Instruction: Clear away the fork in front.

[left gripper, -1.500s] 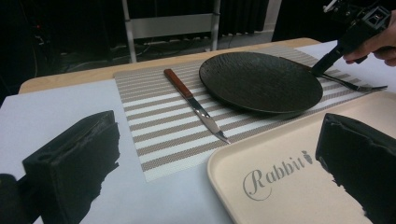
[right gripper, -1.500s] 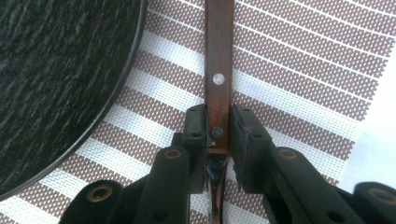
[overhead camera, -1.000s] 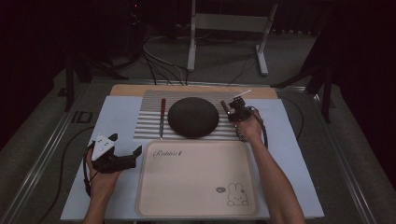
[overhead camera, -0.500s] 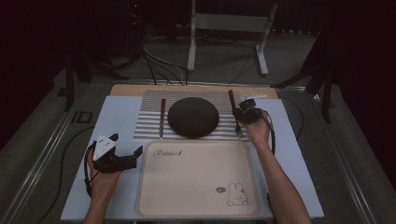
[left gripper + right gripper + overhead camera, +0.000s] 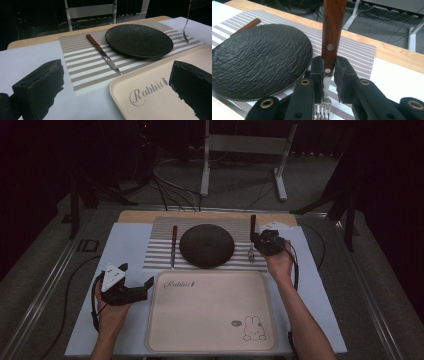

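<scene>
My right gripper (image 5: 260,243) is shut on a fork (image 5: 253,224) with a brown wooden handle. The fork stands nearly upright, handle up, its tines (image 5: 251,254) just above the striped placemat (image 5: 160,251), right of the black plate (image 5: 207,245). In the right gripper view the pads (image 5: 317,71) clamp the fork (image 5: 333,25) where handle meets metal, next to the plate (image 5: 257,57). A wooden-handled knife (image 5: 174,245) lies left of the plate. My left gripper (image 5: 137,275) rests open on the white sheet left of the beige tray (image 5: 210,320), nothing between its jaws (image 5: 115,95).
The beige tray (image 5: 150,100) marked "Rabbit" lies bare in front of the placemat. In the left gripper view the knife (image 5: 103,53), plate (image 5: 138,40) and hanging fork tines (image 5: 185,37) are ahead. A metal stand (image 5: 245,150) and cables sit beyond the table.
My right gripper has moved right and risen a little with the fork, which has swung from a slant to nearly upright, tines down. The left gripper has stayed put.
</scene>
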`<state>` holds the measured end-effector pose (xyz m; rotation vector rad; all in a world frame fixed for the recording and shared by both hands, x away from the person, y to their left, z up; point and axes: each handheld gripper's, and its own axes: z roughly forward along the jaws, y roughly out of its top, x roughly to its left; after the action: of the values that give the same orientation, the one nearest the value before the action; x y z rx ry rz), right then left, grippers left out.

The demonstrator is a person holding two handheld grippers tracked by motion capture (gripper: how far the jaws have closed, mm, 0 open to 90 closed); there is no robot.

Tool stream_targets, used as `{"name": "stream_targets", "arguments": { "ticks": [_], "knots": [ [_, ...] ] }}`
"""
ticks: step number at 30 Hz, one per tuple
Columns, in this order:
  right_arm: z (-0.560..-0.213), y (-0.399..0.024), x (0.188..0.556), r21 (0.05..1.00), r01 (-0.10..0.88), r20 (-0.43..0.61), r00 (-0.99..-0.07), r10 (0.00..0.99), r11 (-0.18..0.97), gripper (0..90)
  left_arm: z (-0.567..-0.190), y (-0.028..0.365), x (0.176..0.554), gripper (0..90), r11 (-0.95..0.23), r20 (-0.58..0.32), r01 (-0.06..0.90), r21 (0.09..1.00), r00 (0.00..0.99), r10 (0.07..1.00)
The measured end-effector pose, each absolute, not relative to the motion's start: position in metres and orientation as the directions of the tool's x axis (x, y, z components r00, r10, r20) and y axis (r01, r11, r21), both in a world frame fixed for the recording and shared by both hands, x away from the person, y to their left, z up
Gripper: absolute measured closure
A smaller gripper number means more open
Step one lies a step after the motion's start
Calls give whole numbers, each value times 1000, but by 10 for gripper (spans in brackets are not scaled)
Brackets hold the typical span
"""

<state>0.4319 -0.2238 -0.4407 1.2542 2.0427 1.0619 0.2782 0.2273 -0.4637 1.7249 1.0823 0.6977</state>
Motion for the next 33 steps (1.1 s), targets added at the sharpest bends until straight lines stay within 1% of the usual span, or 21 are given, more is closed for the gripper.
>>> {"name": "stream_targets", "arguments": {
  "ticks": [21,29,33],
  "knots": [
    [-428,-221,416,856,447,-22,-471,882,260,781,-464,224,279,2,-161,-17,355,921,449,893],
    [-423,-221,407,866,427,-26,-480,877,260,781,-460,215,284,2,-151,-26,348,925,454,890],
    [-420,-220,403,868,416,-38,-488,872,271,781,-453,207,287,2,-163,-14,334,928,468,884]
  ]
}}
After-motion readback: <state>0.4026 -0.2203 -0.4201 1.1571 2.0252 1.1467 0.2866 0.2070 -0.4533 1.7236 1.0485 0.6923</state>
